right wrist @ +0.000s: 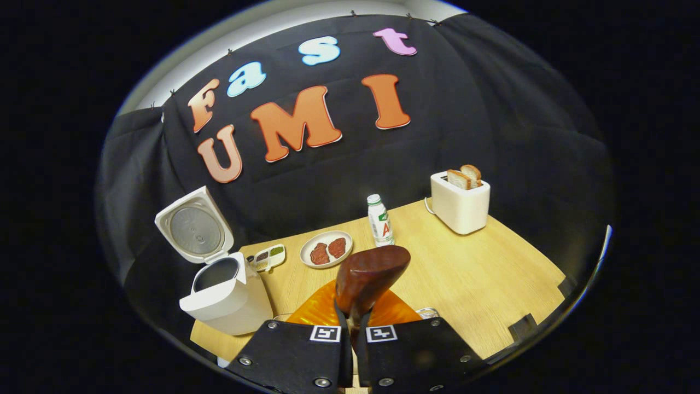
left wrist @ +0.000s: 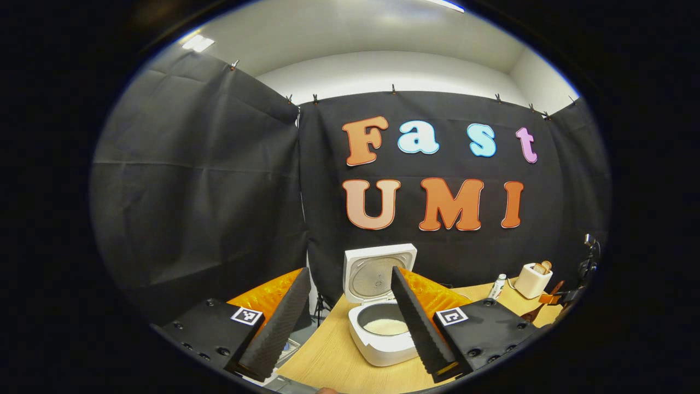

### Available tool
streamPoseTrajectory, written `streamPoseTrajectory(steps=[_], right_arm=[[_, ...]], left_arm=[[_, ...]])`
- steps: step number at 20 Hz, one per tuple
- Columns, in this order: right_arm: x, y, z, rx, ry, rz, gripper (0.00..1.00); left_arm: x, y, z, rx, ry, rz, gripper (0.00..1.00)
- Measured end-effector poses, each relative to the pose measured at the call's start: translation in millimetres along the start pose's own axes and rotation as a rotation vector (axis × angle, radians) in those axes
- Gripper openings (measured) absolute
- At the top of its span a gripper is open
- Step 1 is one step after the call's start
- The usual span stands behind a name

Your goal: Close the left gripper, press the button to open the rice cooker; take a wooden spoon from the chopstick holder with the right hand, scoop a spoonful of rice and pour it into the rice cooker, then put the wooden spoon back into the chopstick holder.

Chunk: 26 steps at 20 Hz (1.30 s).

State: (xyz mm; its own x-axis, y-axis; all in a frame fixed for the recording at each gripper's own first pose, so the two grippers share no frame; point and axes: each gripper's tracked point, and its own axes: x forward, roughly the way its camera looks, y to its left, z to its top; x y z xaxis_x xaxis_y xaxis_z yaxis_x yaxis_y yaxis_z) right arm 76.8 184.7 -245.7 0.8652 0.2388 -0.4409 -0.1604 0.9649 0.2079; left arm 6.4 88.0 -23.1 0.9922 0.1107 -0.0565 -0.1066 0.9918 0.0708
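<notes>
My left gripper (left wrist: 358, 323) hangs above the near edge of the wooden table (left wrist: 339, 355) with its two fingers spread wide and nothing between them. Through the gap I look at the rice cooker (left wrist: 383, 342): its lid (left wrist: 377, 272) stands upright at the back, and a pale layer of rice (left wrist: 386, 326) lies in the bottom of the pot. Far off to the right on the same table stands a toaster (left wrist: 532, 280) with bread in it and a small bottle (left wrist: 497, 286) just beside it.

My right gripper (right wrist: 354, 317) is clamped tight on the handle of the wooden spoon (right wrist: 371, 277), both fingers pressing on it; the bowl of the spoon sticks up and forward from them, its rounded back toward me, so I cannot tell whether it carries anything. From this side the rice cooker (right wrist: 227, 303) sits at the left edge of the table (right wrist: 481, 279), lid raised. Beyond the spoon are a plate (right wrist: 326, 249) with two dark reddish pieces, a small divided dish (right wrist: 268, 257), the bottle (right wrist: 379, 220) and the toaster (right wrist: 459, 205).
</notes>
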Motion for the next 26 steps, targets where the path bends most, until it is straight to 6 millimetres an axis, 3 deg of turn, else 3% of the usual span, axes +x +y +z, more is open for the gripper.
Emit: streamPoseTrajectory(steps=[6,16,21,26], right_arm=[[31,27,-43,-0.169,0.039,0.002,0.03],[46,25,-101,-0.337,0.078,-0.047,0.03],[40,31,-117,-0.181,0.132,-0.029,0.03],[47,46,-127,0.041,0.172,0.005,0.02]], left_arm=[[3,6,-3,0.018,0.011,0.006,1.00],[7,13,-11,0.045,0.032,0.016,1.00],[5,20,-13,0.045,0.032,0.026,1.00],[7,25,-19,0.049,0.046,0.027,1.00]])
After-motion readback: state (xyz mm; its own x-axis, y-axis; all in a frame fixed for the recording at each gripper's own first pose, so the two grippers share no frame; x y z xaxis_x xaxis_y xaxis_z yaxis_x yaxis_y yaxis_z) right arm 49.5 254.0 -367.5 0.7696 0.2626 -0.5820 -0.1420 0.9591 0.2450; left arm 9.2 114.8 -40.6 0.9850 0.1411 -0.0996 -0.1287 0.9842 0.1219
